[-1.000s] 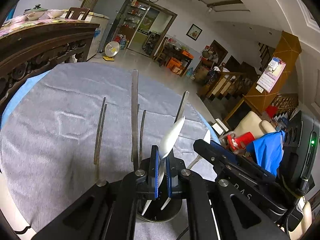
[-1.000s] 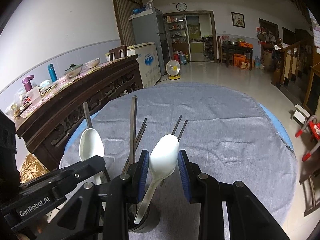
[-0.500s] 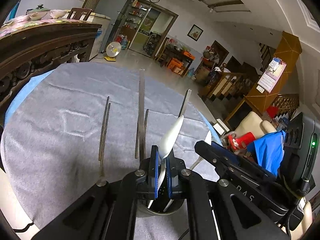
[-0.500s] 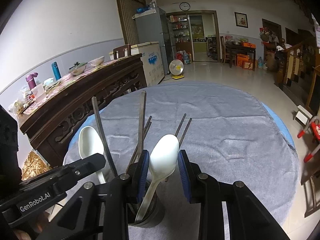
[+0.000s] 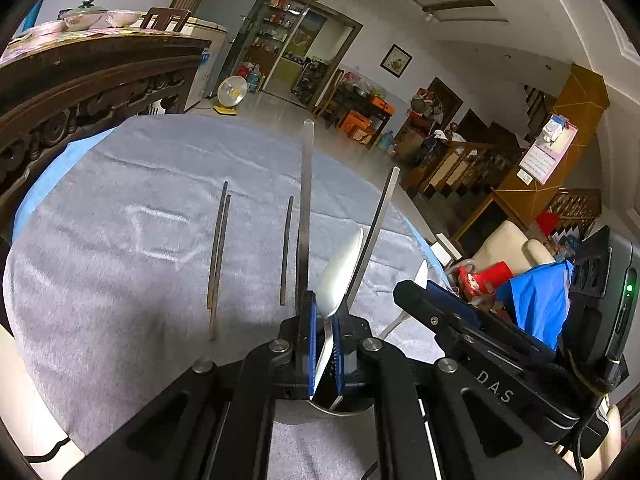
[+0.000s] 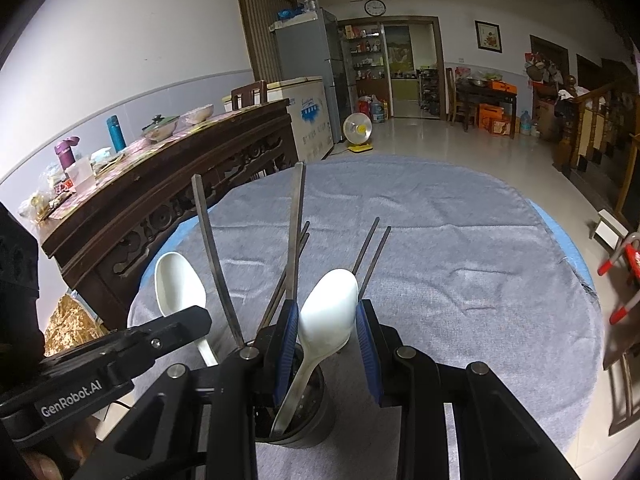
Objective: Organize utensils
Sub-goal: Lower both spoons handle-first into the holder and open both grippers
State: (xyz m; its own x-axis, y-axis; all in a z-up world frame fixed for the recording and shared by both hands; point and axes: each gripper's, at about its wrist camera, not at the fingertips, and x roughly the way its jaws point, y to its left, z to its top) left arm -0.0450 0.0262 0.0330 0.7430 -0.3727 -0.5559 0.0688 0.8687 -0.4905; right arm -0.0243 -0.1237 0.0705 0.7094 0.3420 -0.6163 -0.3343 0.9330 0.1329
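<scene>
A dark metal utensil cup (image 6: 298, 416) stands on the grey cloth at the near edge; its rim shows in the left wrist view (image 5: 340, 408). It holds dark chopsticks (image 6: 370, 256), two flat metal handles (image 6: 296, 236) and white spoons. My left gripper (image 5: 325, 344) is shut on a white spoon (image 5: 340, 268), whose handle is in the cup. My right gripper (image 6: 327, 340) is open around another white spoon (image 6: 330, 312), which rests in the cup. The first spoon (image 6: 178, 284) also shows in the right wrist view, at the left.
The round table has a grey cloth (image 6: 460, 264) over a blue cover. A carved wooden sideboard (image 6: 168, 200) stands close on the left. Chairs and clutter (image 5: 512, 280) lie beyond the table's right edge.
Both grippers have risen and drawn back, so the cup and the standing utensils show more fully. The right jaws have spread apart from the spoon bowl. The left stays shut on its spoon.
</scene>
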